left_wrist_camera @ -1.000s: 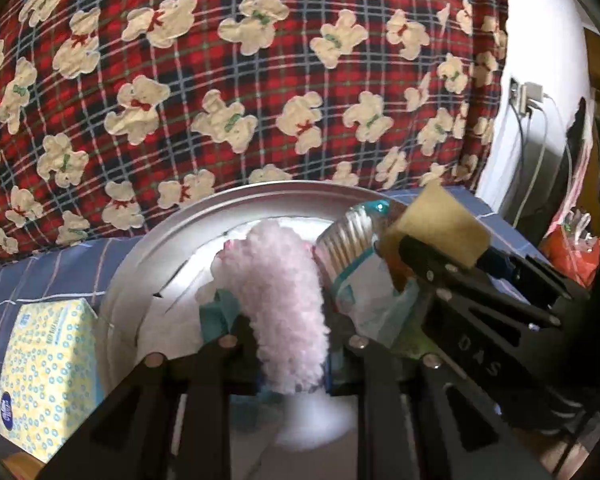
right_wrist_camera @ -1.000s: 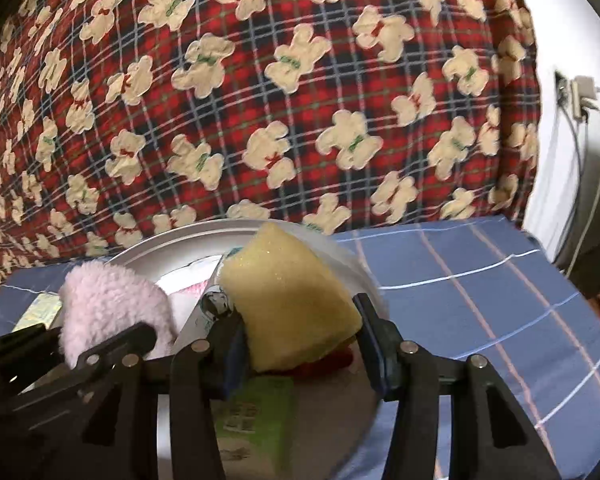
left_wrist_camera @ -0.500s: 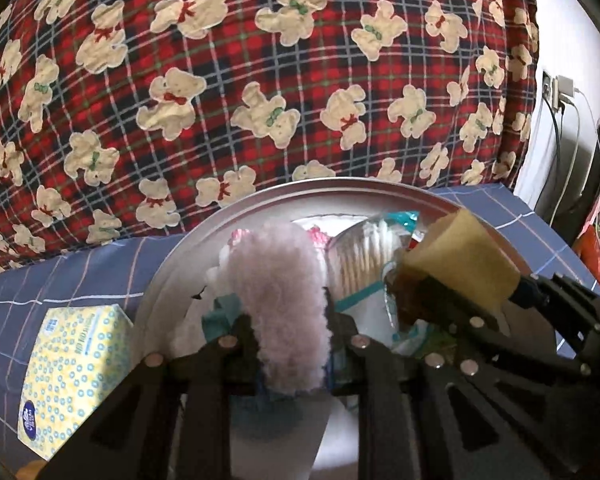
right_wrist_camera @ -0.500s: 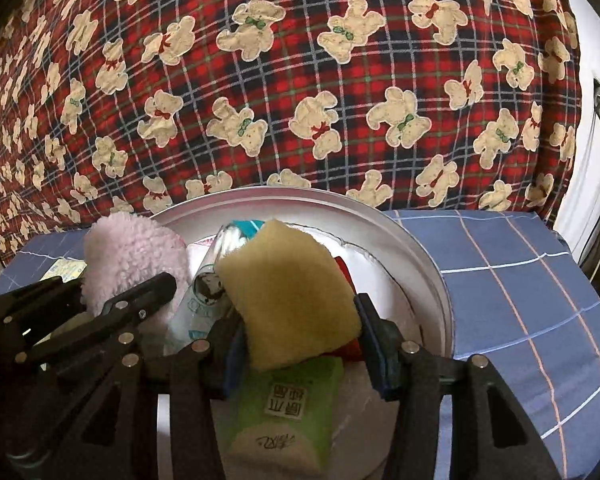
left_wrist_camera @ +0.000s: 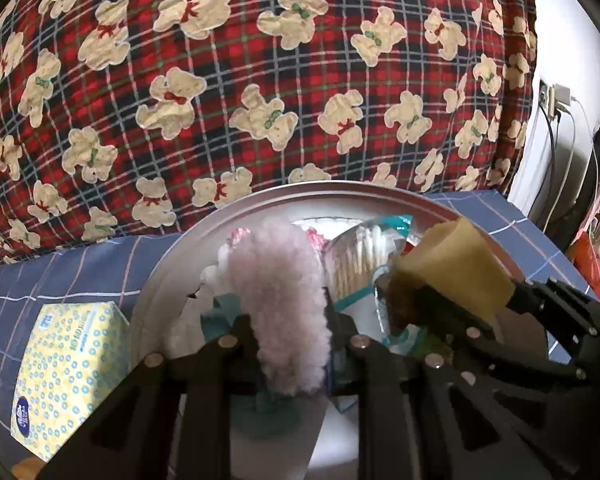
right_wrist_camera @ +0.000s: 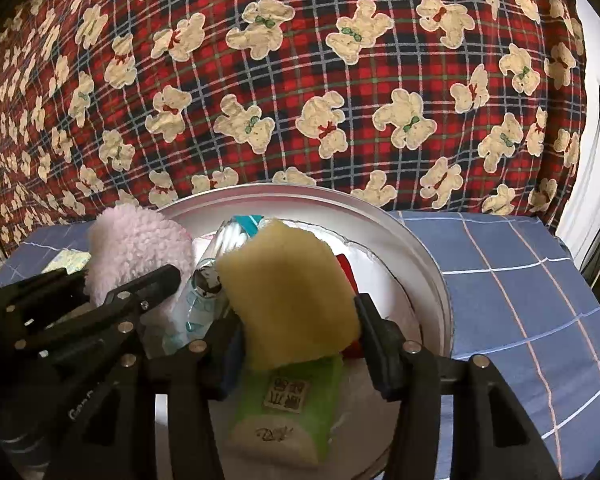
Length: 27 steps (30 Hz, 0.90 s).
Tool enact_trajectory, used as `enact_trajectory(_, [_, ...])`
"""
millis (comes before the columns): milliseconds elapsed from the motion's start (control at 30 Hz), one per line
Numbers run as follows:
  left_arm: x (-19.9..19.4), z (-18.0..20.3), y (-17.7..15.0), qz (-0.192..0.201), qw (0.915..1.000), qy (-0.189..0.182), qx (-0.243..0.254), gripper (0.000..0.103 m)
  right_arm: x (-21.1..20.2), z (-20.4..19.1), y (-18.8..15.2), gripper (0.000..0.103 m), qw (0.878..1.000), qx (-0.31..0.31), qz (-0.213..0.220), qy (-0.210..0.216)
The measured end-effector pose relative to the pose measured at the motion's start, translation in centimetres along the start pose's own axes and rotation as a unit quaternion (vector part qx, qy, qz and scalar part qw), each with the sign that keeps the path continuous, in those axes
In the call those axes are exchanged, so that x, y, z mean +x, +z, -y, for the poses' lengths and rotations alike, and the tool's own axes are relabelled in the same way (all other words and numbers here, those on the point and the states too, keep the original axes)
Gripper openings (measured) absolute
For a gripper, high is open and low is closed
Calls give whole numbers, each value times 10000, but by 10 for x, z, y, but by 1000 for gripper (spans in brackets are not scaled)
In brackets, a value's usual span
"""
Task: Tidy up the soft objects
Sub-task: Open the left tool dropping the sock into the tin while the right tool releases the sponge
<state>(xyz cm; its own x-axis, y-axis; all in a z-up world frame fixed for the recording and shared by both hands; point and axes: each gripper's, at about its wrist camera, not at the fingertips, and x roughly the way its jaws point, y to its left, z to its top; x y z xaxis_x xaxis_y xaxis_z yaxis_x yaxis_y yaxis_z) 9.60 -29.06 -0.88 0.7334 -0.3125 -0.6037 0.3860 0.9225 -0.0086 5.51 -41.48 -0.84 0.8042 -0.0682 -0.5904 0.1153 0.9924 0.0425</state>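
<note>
Your left gripper [left_wrist_camera: 290,320] is clamped on the pink fluffy item [left_wrist_camera: 284,300]. Its long axis runs fwd along the fingers, free end pointing toward the far rim of the round metal basin [left_wrist_camera: 168,264]. Held clear above the basin's left-centre. Gripper tilts down toward the basin interior.

Your right gripper [right_wrist_camera: 300,320] has the yellow sponge [right_wrist_camera: 292,296] betw. its jaws. Jaws have just been opening; both pads look to be touching the sponge sides, but can't tell if they press. Sponge long axis runs fwd and slightly left, far end raised toward the basin's far rim. It sits over the basin centre, above a green tissue pack [right_wrist_camera: 288,400]. Right gripper also pitched down; in the left wrist view it comes in from the right side w/ the sponge at its tip.

Inside the basin: cotton swab pack [left_wrist_camera: 364,256] betw. the two held items, the green tissue pack at the near rim, a red item [right_wrist_camera: 346,270] just right of the sponge, mostly hidden.

Basin rests on the blue checked cloth [right_wrist_camera: 520,300], its far rim against the red plaid bear-print bedding [left_wrist_camera: 260,80]. Yellow tissue box [left_wrist_camera: 72,372] lies on the cloth just left of the basin, near the cloth's near-left corner.
</note>
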Motion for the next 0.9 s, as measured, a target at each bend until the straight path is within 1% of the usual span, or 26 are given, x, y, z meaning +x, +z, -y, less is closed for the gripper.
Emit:
enact_trajectory(33, [-1,0,0,43,10000,0,13,25,0,1,0,55,10000,-24,-4,-20])
enact_trajectory(67, [-2,1,0,60,10000,33,45,27,-1,2,0,55,10000,-62,-2,-26])
enact_trajectory(100, [-3,1,-1,78,9999,55,65,32,-3,2,0,55,9999,-119,24,-28])
enact_trajectory(167, [-7,2,0,138,9997,167,101,47,-8,7,-1,58,9999,-113,91,-83])
enact_trajectory(200, [-11,2,1,208,9991,342,115,63,-11,11,-1,59,9999,-85,109,-62])
enact_trajectory(233, [-15,2,1,325,9977,592,116,81,-14,13,-1,61,9999,-56,128,-23])
enact_trajectory(267, [-21,1,2,458,9956,814,107,89,-17,18,-2,64,9999,0,157,47])
enact_trajectory(300, [-27,0,1,603,9933,983,91,101,-21,23,-3,71,9997,92,187,109])
enact_trajectory(333, [-33,-1,0,770,9908,1116,49,103,-26,27,-4,77,9993,172,262,214])
enact_trajectory(367, [-43,-2,-1,979,9890,1106,-10,103,-29,29,-4,81,9989,206,315,267])
enact_trajectory(400, [-47,-4,-2,1031,9891,1051,-29,103,-35,29,-4,83,9984,225,416,317])
enact_trajectory(567, [-62,-8,-7,1065,9903,889,-40,103,-55,22,-9,83,9959,80,803,406])
enact_trajectory(633, [-64,-10,-12,985,9915,844,-48,103,-59,21,-12,84,9940,239,903,577])
enact_trajectory(667, [-65,-12,-16,962,9918,839,-56,103,-60,21,-13,84,9936,315,919,584])
enact_trajectory(767, [-73,-19,-29,993,9924,715,-123,103,-64,18,-18,84,9930,468,1034,322])
enact_trajectory(900, [-87,-24,-43,1179,9905,692,-165,103,-80,19,-25,84,9864,885,1369,202])
